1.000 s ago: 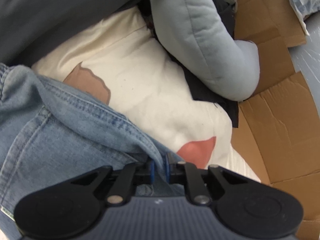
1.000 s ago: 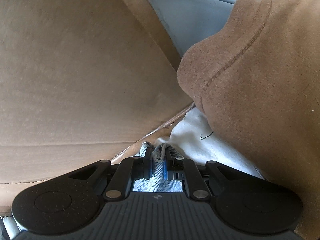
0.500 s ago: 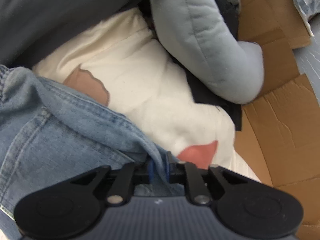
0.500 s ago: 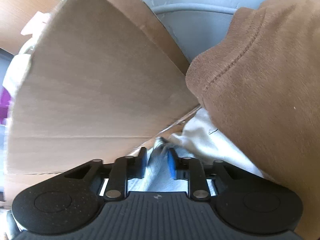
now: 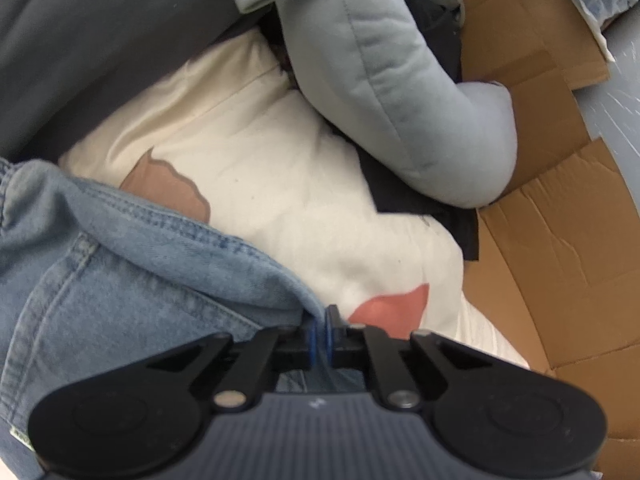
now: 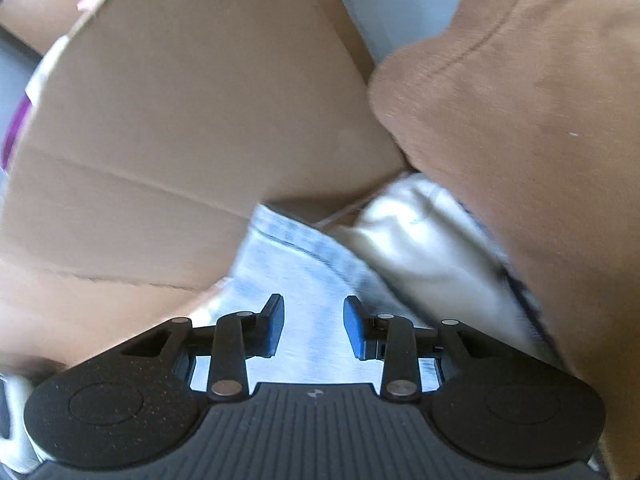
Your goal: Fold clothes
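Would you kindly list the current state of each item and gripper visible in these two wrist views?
Left gripper: shut on the light blue denim jeans.
Right gripper: jaws opening, pads apart above the denim, gripping nothing.
Cream printed garment: crumpled, partly under the jeans.
Pale grey-blue padded garment: bunched on top.
Brown fleece garment: heaped.
Brown cardboard box flap: standing open.

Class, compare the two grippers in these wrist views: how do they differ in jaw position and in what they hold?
The left gripper has its jaws shut on the denim jeans; the right gripper has its jaws apart and opening, gripping nothing. The left pinches a denim fold; the right only hovers over pale denim. Both have black bodies with blue pads.
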Motion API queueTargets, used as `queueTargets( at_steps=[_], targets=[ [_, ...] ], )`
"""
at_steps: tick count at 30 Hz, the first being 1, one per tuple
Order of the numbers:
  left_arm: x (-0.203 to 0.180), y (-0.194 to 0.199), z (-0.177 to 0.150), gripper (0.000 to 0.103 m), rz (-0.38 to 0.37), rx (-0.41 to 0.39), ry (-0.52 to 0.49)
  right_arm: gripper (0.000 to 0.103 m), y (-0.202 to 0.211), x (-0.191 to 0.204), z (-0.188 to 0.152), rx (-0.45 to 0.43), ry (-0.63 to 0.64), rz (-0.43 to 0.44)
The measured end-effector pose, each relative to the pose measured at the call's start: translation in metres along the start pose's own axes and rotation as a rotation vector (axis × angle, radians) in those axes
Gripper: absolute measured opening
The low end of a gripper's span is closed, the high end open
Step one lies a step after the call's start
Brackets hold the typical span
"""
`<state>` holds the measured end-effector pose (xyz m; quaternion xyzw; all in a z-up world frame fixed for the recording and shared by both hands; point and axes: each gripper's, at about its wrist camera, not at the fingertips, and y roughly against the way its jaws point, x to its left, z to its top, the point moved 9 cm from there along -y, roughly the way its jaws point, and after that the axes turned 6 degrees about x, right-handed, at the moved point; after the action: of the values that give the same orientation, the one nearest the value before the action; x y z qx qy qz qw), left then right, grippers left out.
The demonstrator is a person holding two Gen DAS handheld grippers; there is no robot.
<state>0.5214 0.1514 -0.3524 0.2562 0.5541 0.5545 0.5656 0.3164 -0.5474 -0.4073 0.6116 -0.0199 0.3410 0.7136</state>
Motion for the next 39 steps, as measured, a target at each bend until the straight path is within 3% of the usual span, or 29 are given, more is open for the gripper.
queueTargets(
  at_steps=[5,9,12,16,19,21,24,30,33,39],
  targets=[
    [0.001,0.005,-0.009,0.015,0.013,0.012,-0.005,0.037,0.014,-0.009,-0.011,0.018,0.014,0.026],
    [-0.013,0.024,-0.023,0.028,0.034,-0.017,-0.104,0.039,0.037,-0.012,-0.023,0.028,0.056,0.060],
    [-0.025,0.038,-0.039,0.033,-0.002,-0.026,-0.143,0.039,0.054,-0.016,-0.033,0.060,0.070,0.069],
    [-0.043,0.043,-0.068,0.050,-0.038,-0.016,-0.200,0.042,0.082,-0.020,-0.043,0.028,0.122,0.094],
    [-0.055,0.041,-0.093,0.050,-0.055,0.015,-0.233,0.042,0.090,-0.018,-0.039,0.037,0.161,0.063],
    [-0.064,0.040,-0.111,0.050,-0.067,0.035,-0.254,0.042,0.082,0.006,-0.025,0.048,0.177,0.060],
    [-0.074,0.046,-0.138,0.055,-0.081,0.050,-0.288,0.042,0.067,0.009,-0.036,0.062,0.181,0.059],
    [-0.101,0.078,-0.185,0.058,-0.099,0.066,-0.347,0.047,0.088,0.008,-0.053,0.072,0.226,0.095],
    [-0.122,0.092,-0.208,0.068,-0.110,0.074,-0.387,0.049,0.101,-0.004,-0.059,0.064,0.237,0.094],
    [-0.164,0.113,-0.257,0.068,-0.102,0.091,-0.497,0.049,0.117,-0.027,-0.077,0.060,0.216,0.073]
  ],
)
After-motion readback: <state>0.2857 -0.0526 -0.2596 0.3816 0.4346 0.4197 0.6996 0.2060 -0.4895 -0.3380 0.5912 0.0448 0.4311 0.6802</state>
